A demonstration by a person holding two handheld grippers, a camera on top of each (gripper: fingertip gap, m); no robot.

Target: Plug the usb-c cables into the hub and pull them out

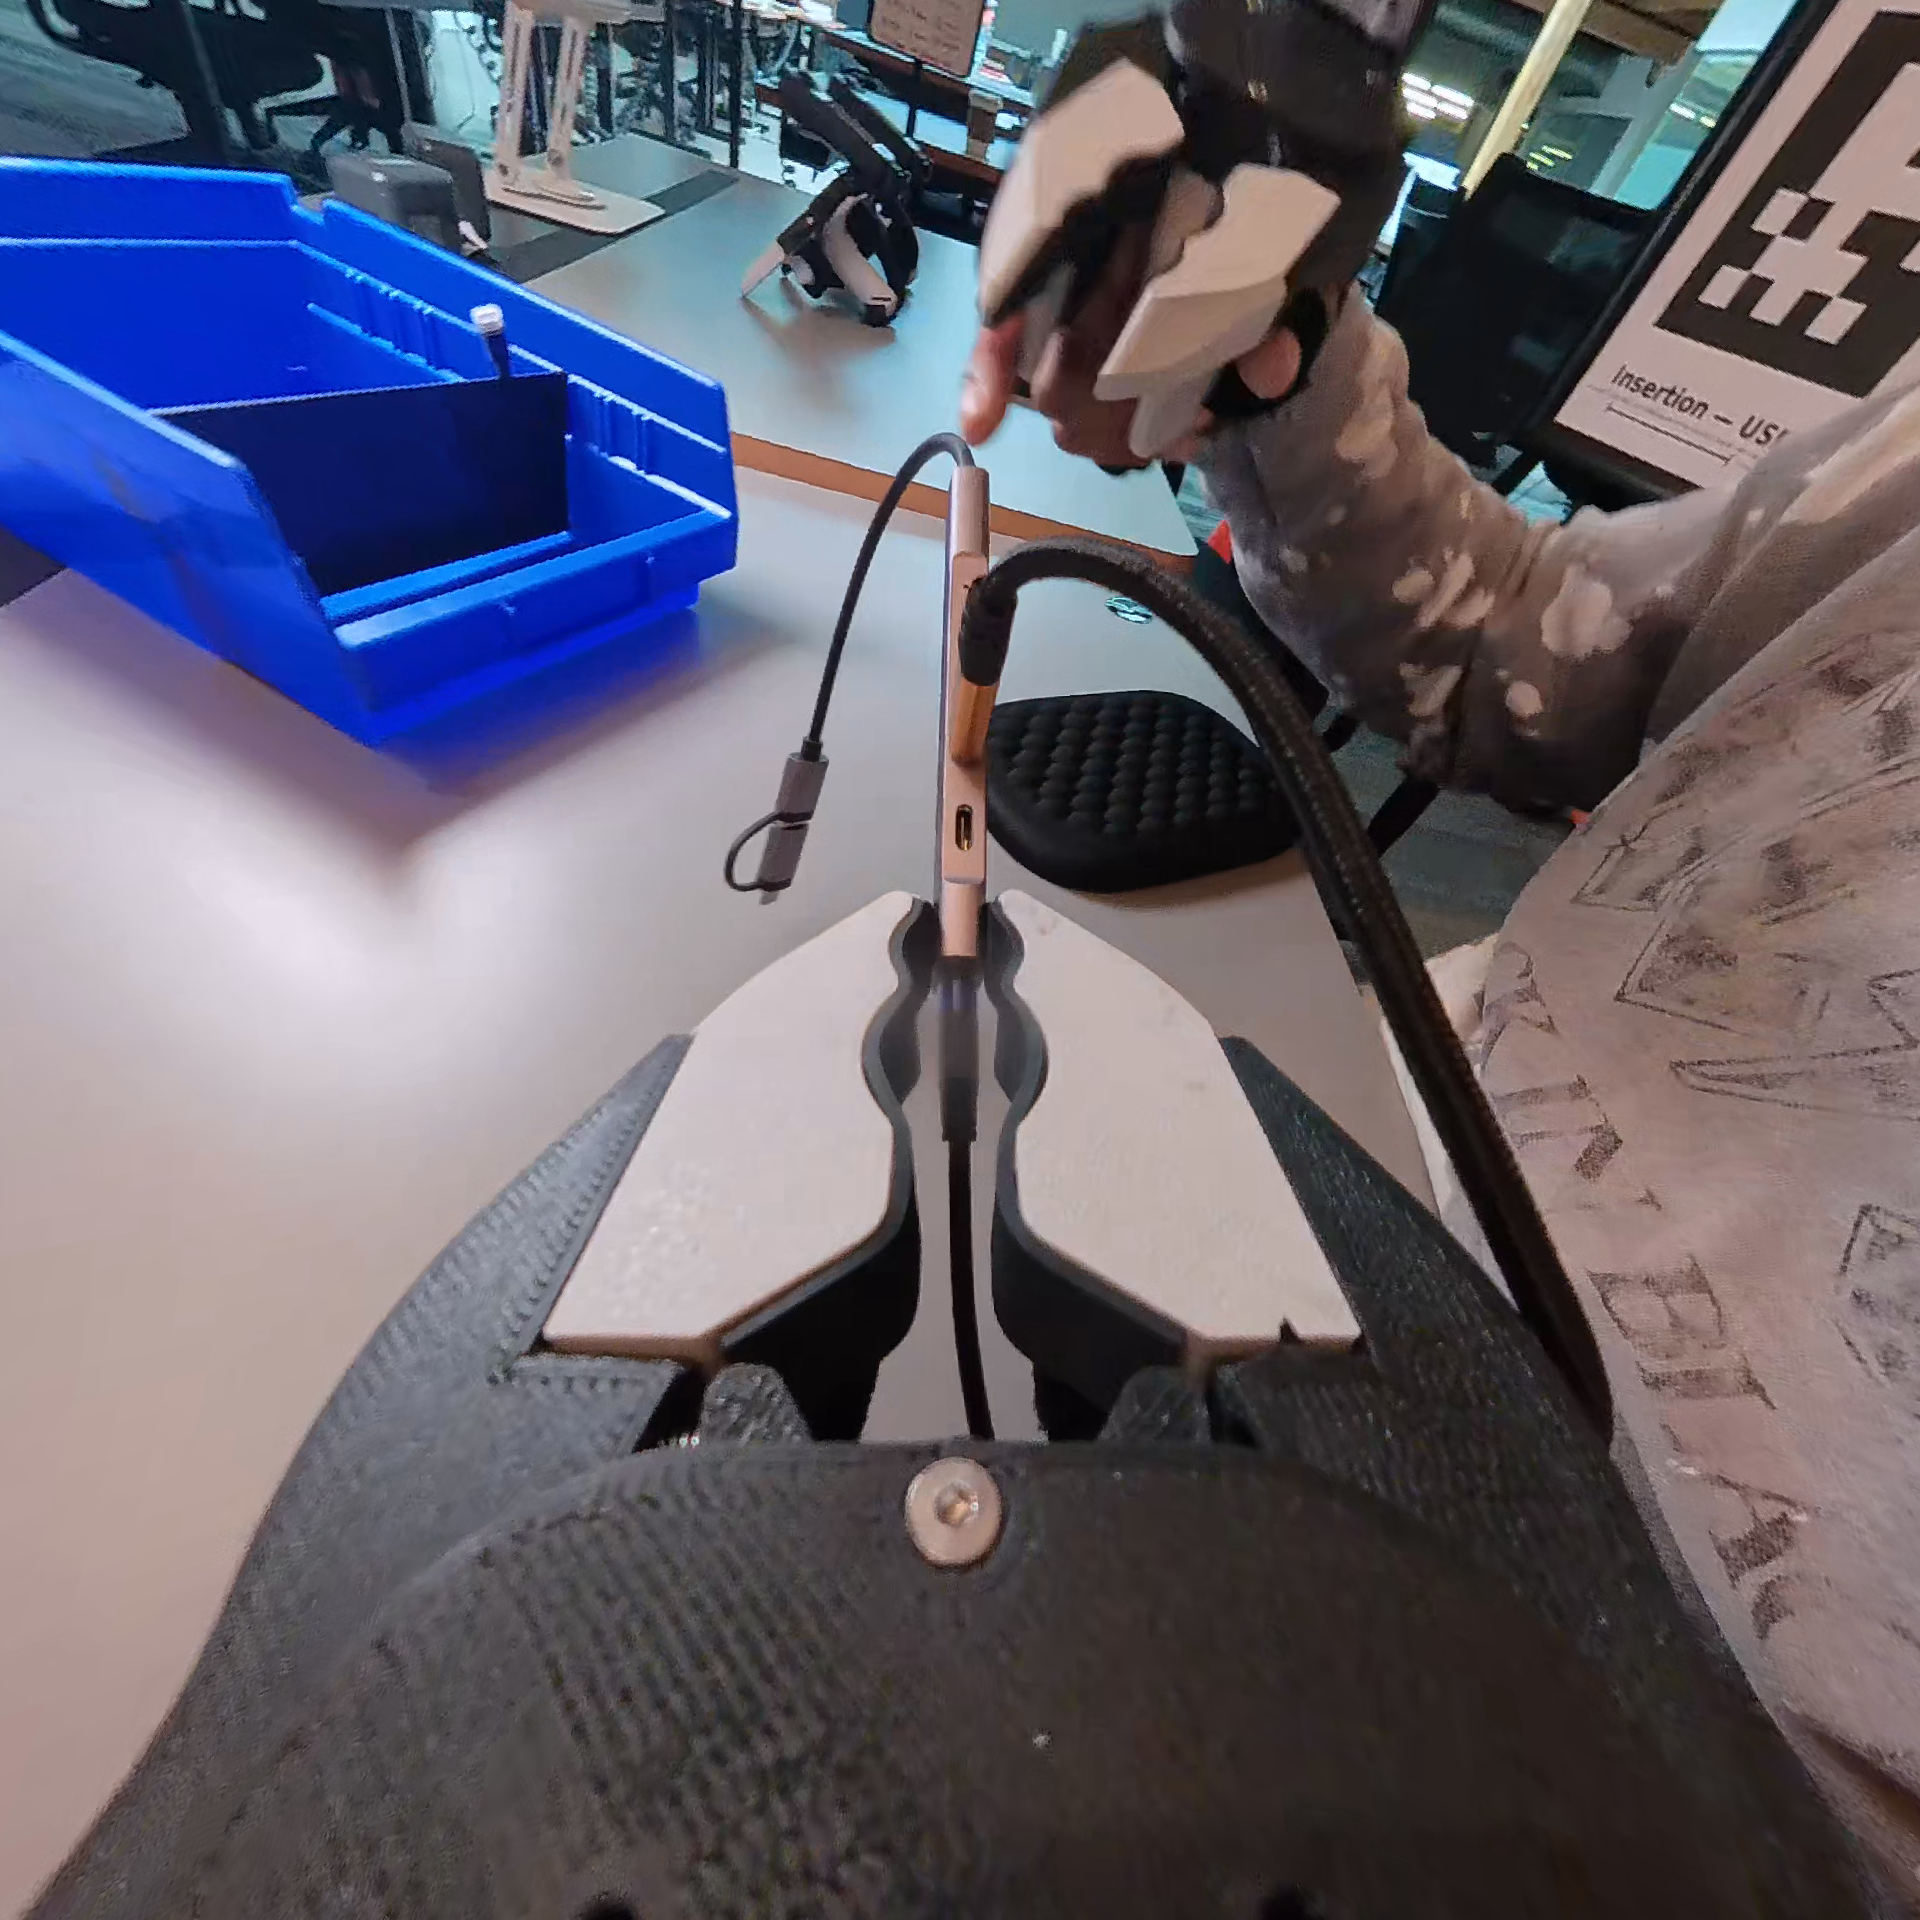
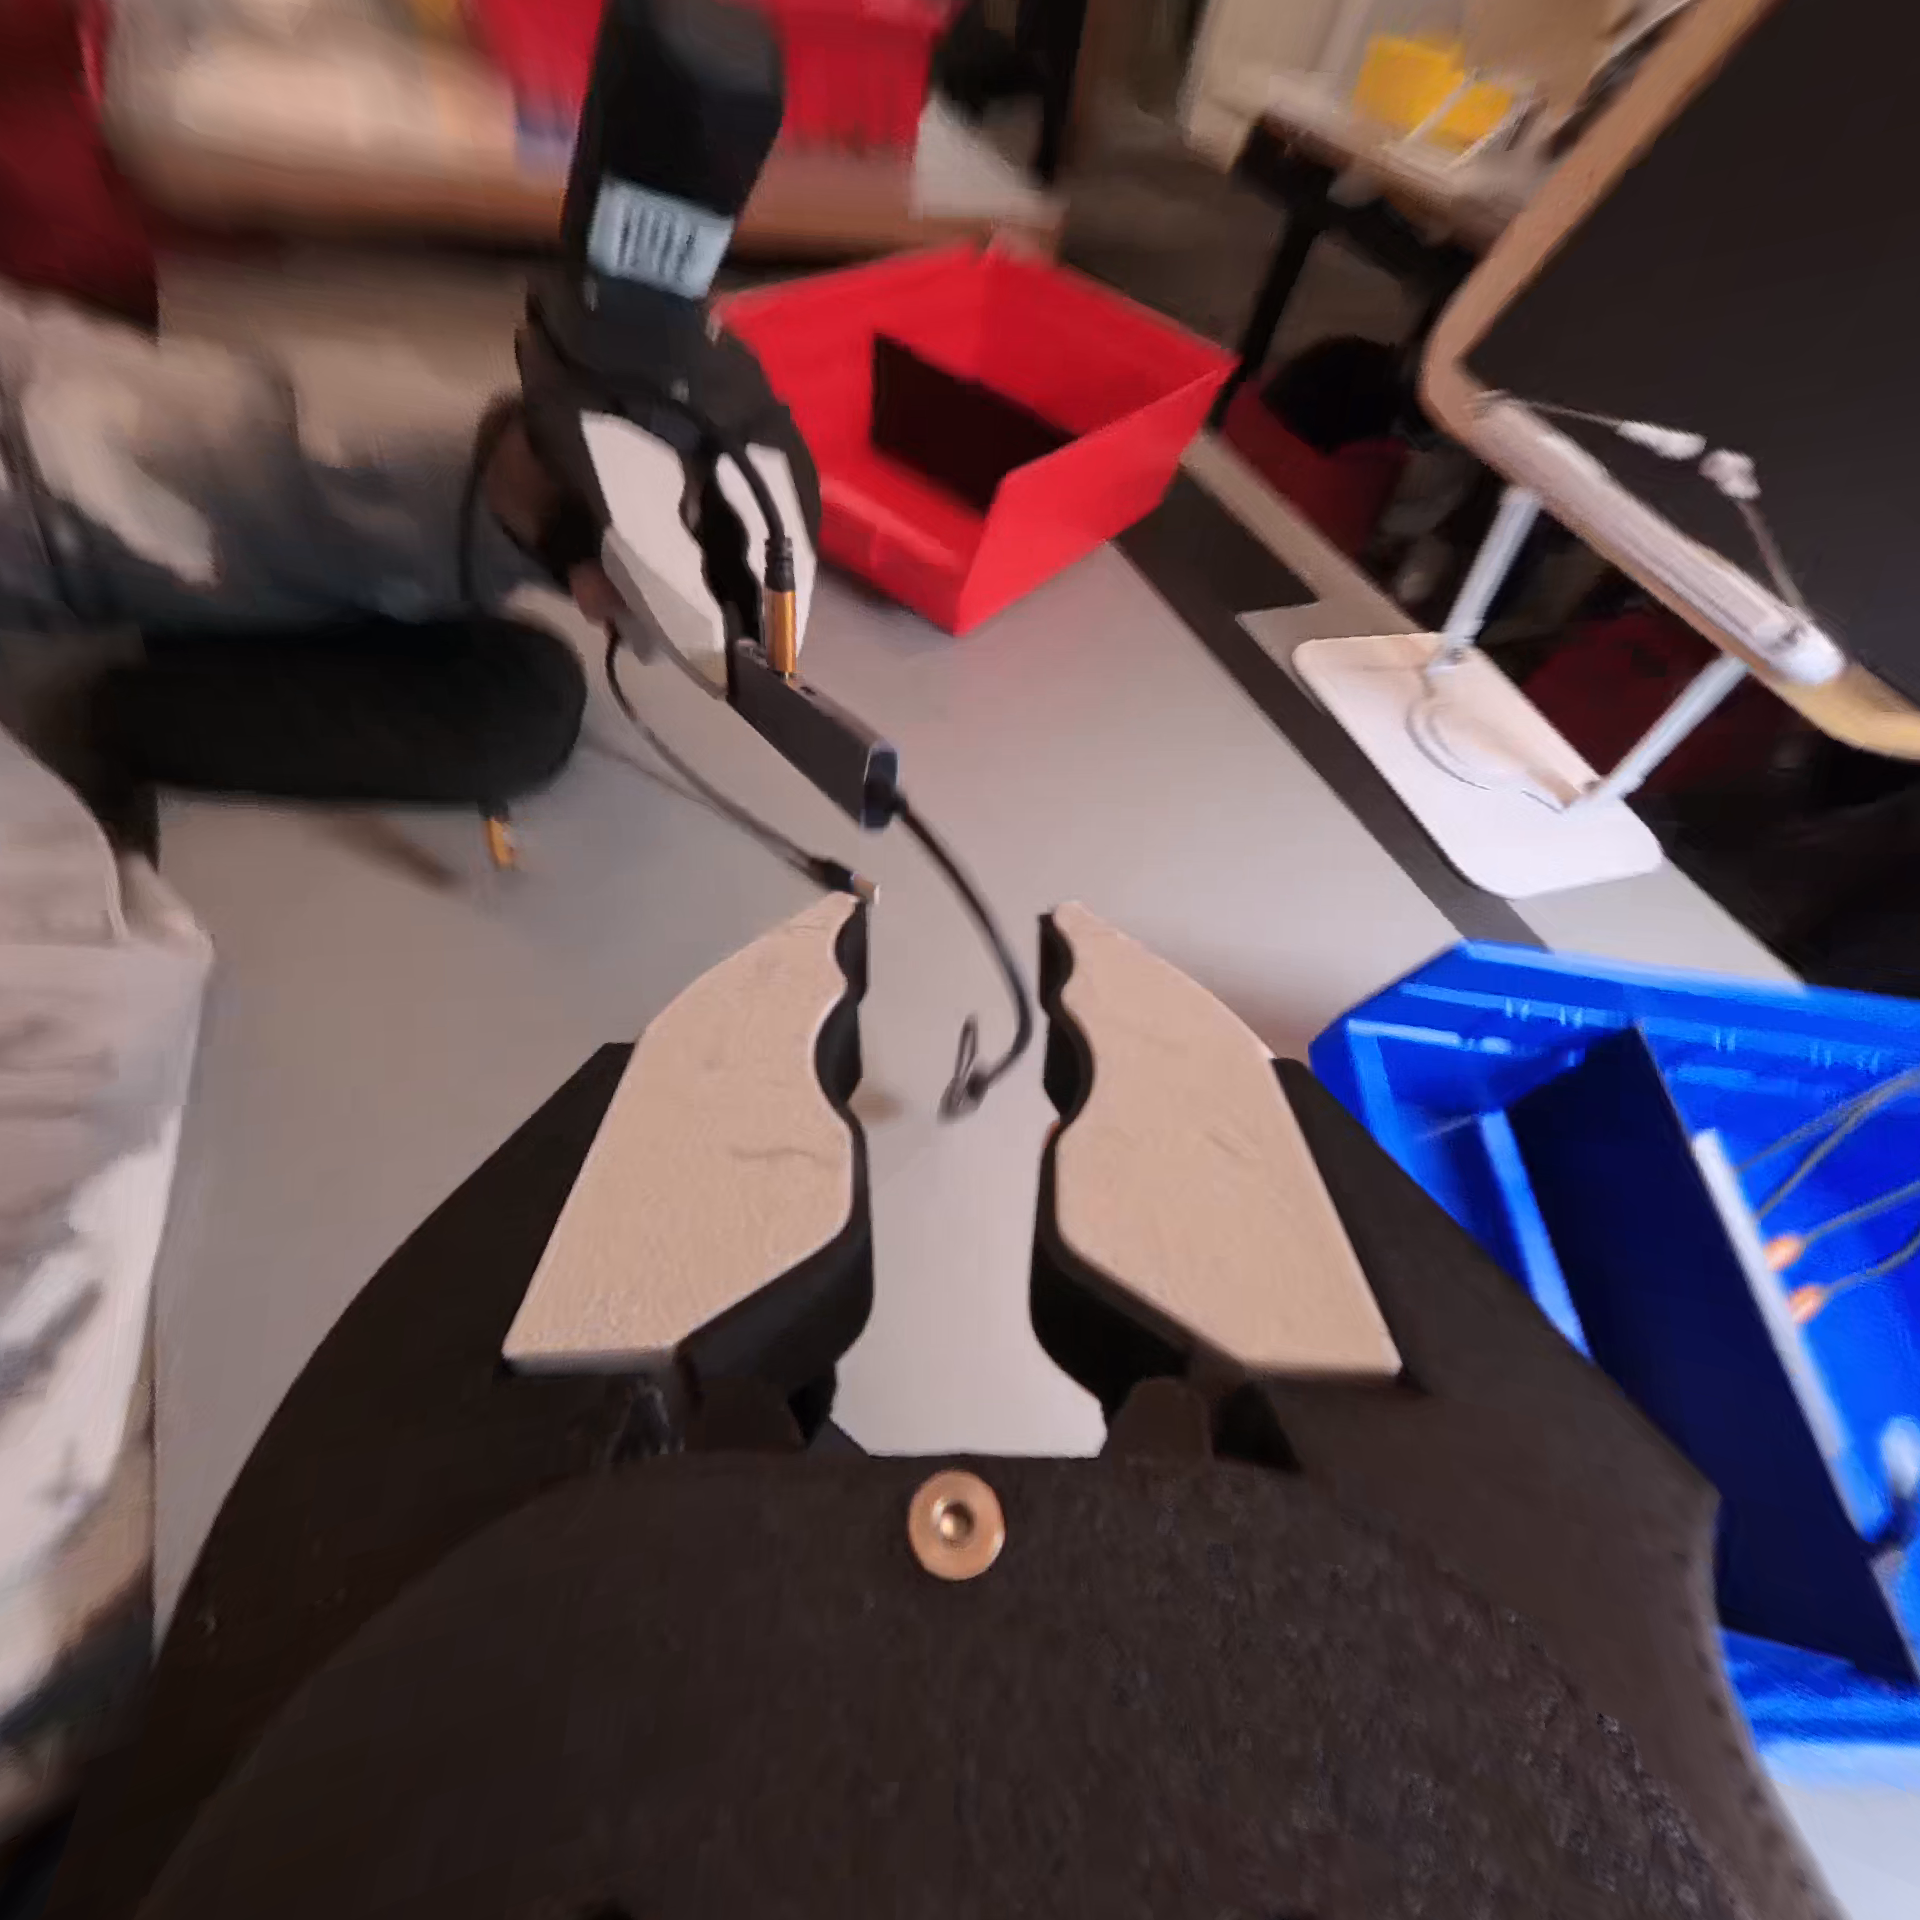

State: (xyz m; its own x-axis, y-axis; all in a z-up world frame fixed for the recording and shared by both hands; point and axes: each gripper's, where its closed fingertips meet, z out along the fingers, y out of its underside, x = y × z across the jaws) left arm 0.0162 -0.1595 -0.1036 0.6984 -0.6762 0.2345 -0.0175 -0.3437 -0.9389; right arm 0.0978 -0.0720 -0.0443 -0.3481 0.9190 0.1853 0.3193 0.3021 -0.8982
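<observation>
Over on the left the blue bin is sitting on the grey table, and just right of it the left gripper is clamping the slim grey hub by its near end, holding it up off the surface with its own lead dangling. One braided cable is sitting plugged in by its gold plug, a port below it is showing empty. Farther right the right gripper is hanging spread and empty, so by my read pulling out is what's left.
</observation>
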